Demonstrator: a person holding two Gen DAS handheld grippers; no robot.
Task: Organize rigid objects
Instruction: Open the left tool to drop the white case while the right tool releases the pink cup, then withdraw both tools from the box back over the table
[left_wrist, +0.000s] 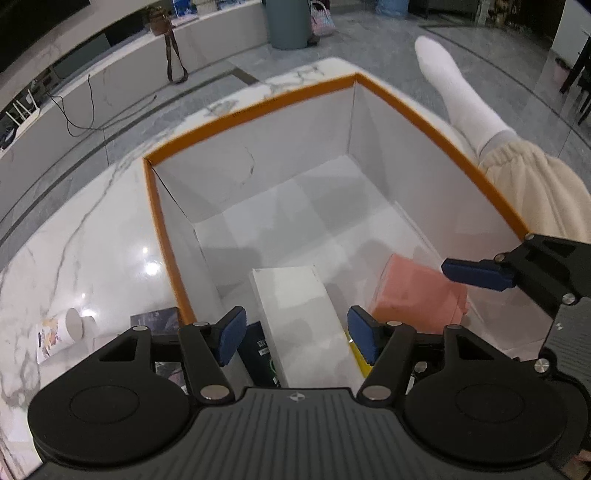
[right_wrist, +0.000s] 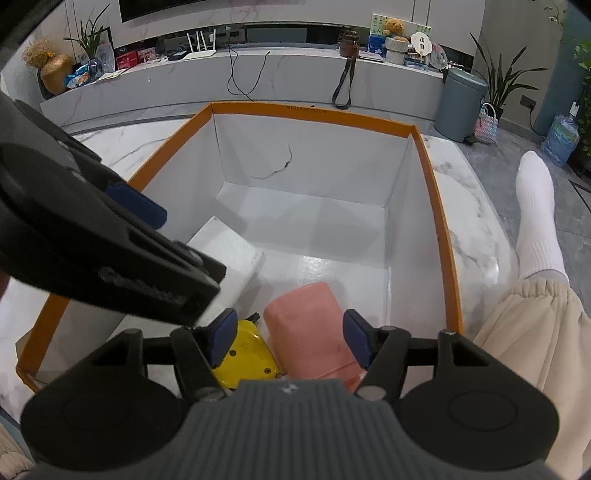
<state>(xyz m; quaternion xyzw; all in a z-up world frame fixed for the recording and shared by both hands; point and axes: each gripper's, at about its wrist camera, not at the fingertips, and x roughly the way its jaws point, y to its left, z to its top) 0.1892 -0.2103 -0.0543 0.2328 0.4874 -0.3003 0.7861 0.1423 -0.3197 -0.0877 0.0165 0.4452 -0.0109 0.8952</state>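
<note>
Left wrist view: your left gripper (left_wrist: 297, 334) hangs over the near end of the orange-rimmed box (left_wrist: 258, 107), tilted down into it, its 2 fingers (left_wrist: 231, 332) spread apart around nothing. Below them a white carton (left_wrist: 299, 314) lies on the box floor, with a dark packet (left_wrist: 258, 354) beside its left edge and a pink block (left_wrist: 417, 291) to its right. The box sits on the marble counter (left_wrist: 81, 236), where a small cup (left_wrist: 70, 325) lies tipped outside it. Your right gripper (right_wrist: 288, 338) also points down into the box, fingers apart and empty, over the pink block (right_wrist: 310, 325) and a yellow thing (right_wrist: 247, 358) just beside it.
</note>
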